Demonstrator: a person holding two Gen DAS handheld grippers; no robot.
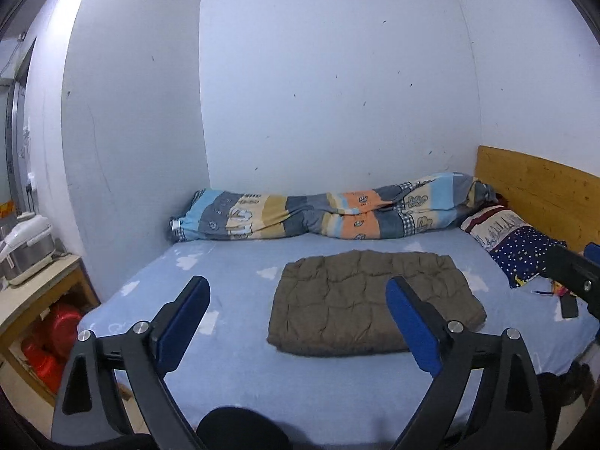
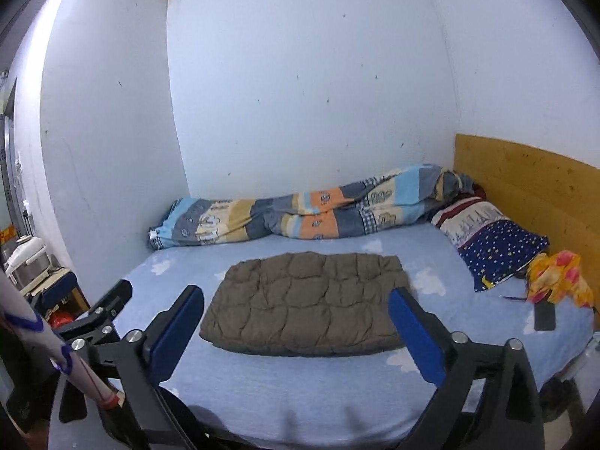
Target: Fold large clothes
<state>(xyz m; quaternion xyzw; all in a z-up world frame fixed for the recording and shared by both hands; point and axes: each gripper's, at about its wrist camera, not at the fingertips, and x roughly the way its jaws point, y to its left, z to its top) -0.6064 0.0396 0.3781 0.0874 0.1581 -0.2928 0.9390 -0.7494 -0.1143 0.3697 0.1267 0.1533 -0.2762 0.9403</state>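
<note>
Brown puffy jacket sits folded into a neat rectangle mid-bed, on the blue sheet. Both grippers hang back w/ nothing in them: left gripper jaws spread wide, right gripper same. Rolled quilt and pillow are shoved to the wall, prob to leave folding room. Looks basically done imo.

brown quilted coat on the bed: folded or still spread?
Folded. The brown coat lies as a compact rectangle on the blue sheet, no sleeves showing, neither gripper touching it.
</note>
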